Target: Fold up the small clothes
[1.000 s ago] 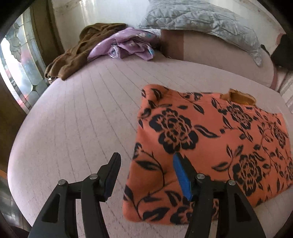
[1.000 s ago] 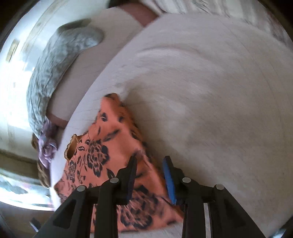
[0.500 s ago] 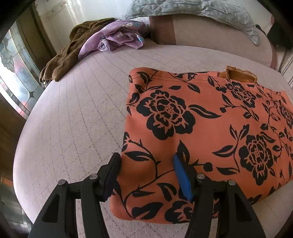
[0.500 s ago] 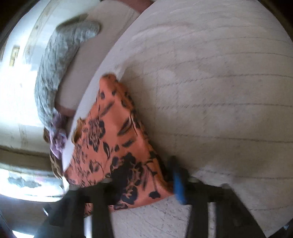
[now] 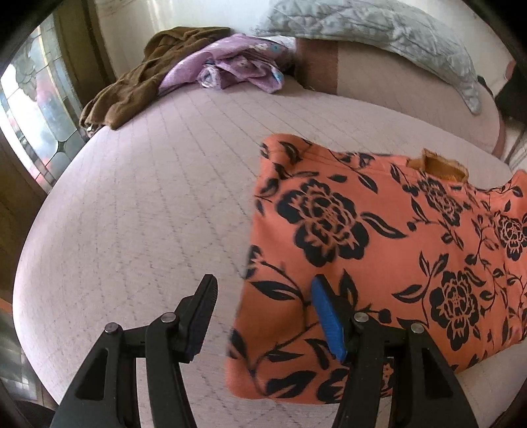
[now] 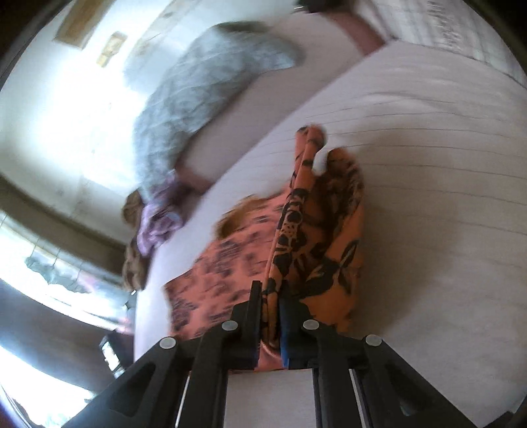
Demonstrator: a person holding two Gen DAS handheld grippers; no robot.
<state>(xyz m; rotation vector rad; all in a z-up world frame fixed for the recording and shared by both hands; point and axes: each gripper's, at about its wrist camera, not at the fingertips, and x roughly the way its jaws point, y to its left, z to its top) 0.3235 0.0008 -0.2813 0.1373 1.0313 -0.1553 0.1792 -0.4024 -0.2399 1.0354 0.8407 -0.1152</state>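
From the left wrist camera, we saw the left tongs spread wide and holding nothing. The orange flowered garment lay on the bed, ahead and to the right of the tongs; its near left edge sat between the two fingers, the blue-padded one over the cloth and the other over bare mattress. The garment's long axis ran rightward, away from the tongs. A brown garment, a purple cloth and a grey quilt lay at the far end.

From the right wrist camera, blurred by motion, we saw the right tongs pinched narrowly on an edge of the orange flowered garment, raising a doubled flap off the bed. We judged the right hand to be leading the fold, with the flap to travel along the long axis toward the left tongs.
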